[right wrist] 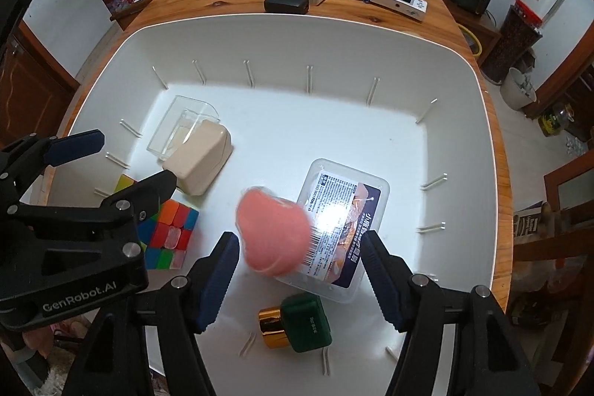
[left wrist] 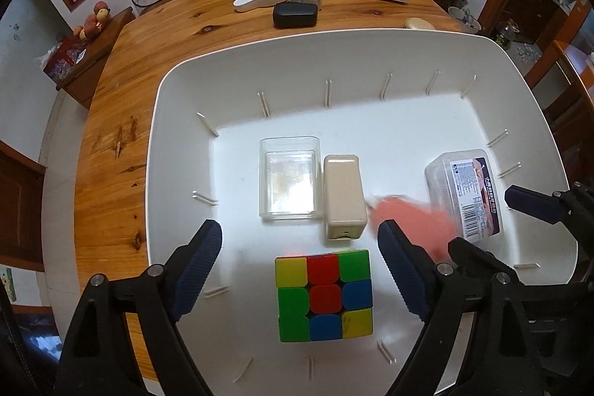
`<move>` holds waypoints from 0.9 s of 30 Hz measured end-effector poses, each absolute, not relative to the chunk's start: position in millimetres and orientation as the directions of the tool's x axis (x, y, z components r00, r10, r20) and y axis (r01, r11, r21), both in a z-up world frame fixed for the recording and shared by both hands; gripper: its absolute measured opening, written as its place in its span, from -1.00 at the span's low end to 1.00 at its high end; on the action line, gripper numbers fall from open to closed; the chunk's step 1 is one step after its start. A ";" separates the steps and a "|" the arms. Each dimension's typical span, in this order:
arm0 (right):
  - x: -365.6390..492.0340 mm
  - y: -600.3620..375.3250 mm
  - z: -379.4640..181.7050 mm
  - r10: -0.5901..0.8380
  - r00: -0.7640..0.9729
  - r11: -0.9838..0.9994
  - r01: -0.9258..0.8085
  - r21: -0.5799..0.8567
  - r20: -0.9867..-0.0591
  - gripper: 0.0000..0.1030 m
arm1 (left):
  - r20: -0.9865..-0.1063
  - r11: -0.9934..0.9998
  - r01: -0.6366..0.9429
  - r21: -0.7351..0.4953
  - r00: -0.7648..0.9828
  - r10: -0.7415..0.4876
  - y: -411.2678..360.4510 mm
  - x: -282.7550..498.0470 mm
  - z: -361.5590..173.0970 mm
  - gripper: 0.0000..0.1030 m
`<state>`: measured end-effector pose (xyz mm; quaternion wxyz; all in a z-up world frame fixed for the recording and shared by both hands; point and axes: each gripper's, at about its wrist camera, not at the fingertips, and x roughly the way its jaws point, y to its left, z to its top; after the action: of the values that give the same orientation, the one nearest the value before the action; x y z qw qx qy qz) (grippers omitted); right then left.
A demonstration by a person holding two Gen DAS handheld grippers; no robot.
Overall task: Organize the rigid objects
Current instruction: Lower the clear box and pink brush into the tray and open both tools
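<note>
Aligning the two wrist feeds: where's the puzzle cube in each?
Left wrist: the puzzle cube sits low centre, on the white bin floor, between the left gripper jaws, untouched.
Right wrist: the cube is lower left, partly hidden behind the left gripper.
Shared landmark: the beige box, just beyond the cube and beside the clear container in both.

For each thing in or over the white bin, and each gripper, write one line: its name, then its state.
Puzzle cube: resting flat, scrambled.
Clear box: open top, upright.
Beige box: lying beside the clear box.
Labelled tub: lid on.
Pink thing: blurred, gripped by nothing.
Green bottle: on its side.
Left gripper: open.
Right gripper: open.
</note>
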<state>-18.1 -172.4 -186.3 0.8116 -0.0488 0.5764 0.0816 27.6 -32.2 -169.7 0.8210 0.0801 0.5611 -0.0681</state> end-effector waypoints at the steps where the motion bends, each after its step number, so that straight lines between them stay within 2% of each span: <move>1: -18.3 -172.5 -186.3 0.075 0.322 0.982 -0.188 0.014 -0.944 0.33 | -0.932 0.978 0.202 0.056 0.362 -0.021 -32.1 27.5 -169.4 0.71; 27: -17.5 -181.2 -181.3 0.080 0.344 0.986 -0.167 0.022 -0.935 0.33 | -0.918 0.977 0.189 0.098 0.397 0.015 -31.9 30.0 -159.9 0.71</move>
<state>-17.5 -181.2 -181.3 0.8190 -0.0385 0.5675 0.0753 30.0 -31.9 -159.9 0.8306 0.0934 0.5465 -0.0522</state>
